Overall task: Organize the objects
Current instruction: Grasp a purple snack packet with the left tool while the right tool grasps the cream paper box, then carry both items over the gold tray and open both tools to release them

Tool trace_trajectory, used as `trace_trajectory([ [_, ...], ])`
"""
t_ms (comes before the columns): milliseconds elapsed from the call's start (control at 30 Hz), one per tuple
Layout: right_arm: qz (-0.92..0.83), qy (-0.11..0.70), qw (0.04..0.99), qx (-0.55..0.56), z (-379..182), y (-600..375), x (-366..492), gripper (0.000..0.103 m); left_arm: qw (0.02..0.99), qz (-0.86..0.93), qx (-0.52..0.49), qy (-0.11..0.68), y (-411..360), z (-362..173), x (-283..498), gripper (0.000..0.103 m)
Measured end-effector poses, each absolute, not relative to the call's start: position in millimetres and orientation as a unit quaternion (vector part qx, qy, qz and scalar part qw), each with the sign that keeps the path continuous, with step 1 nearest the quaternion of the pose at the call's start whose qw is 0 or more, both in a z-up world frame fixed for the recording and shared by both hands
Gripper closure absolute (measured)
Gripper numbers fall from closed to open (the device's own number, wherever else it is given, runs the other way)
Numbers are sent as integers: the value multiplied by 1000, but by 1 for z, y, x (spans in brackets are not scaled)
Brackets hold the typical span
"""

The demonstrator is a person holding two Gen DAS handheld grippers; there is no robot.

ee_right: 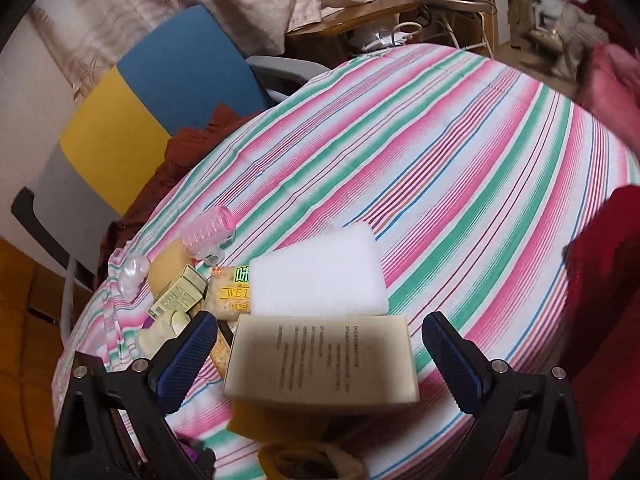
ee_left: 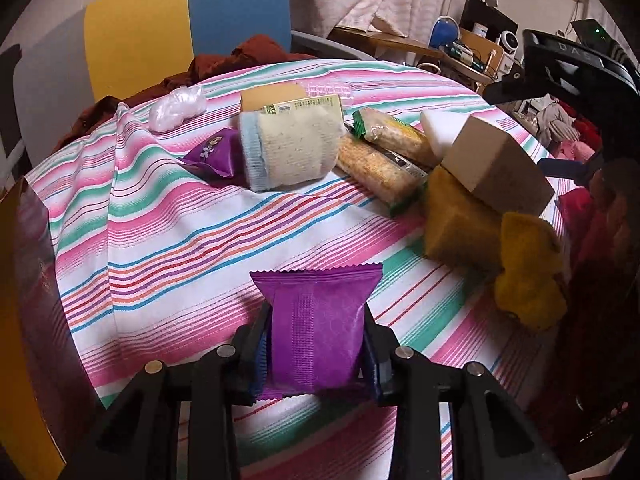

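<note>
The left gripper (ee_left: 316, 344) is clamped on a purple packet (ee_left: 318, 320), held just above the striped table (ee_left: 168, 240), near its front edge. The right gripper (ee_right: 320, 356) hangs wide open, empty, its fingers either side of a tan box (ee_right: 320, 360) without touching it. That box leans atop a yellow sponge (ee_left: 460, 220), beside a white foam block (ee_right: 320, 272), cracker packs (ee_left: 380, 168), a sock (ee_left: 292, 152) and a second purple packet (ee_left: 216, 152) in a loose pile. The risk appears twofold: the slick wrapper could slide from the left grip if pressure eases, and the tilted box, perched on soft sponge, may topple or skid should the right fingers close unevenly.
</note>
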State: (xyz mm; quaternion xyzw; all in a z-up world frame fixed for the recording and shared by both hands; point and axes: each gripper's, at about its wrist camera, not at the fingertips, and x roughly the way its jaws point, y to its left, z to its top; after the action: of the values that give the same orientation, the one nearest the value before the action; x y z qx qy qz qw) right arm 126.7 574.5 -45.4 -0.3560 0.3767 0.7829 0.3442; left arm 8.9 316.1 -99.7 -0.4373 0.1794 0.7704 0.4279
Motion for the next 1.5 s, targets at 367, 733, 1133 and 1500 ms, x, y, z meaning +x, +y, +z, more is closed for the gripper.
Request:
trace_trajectory([
  [367,821,127,180,-527,-12,554,106,0,441,765,-444,153,316,-100,5,66],
  [733,790,57,115,-599,-61,557,78,16,439,765,-446,152,320,-101,4,66],
  [1133,807,64,111,-576,-48,548,105,47,436,769,-441,156,321,-102,3,66],
  [1500,840,88,149,-514,-11,545,121,49,426,775,-443,144,314,-90,4,67],
])
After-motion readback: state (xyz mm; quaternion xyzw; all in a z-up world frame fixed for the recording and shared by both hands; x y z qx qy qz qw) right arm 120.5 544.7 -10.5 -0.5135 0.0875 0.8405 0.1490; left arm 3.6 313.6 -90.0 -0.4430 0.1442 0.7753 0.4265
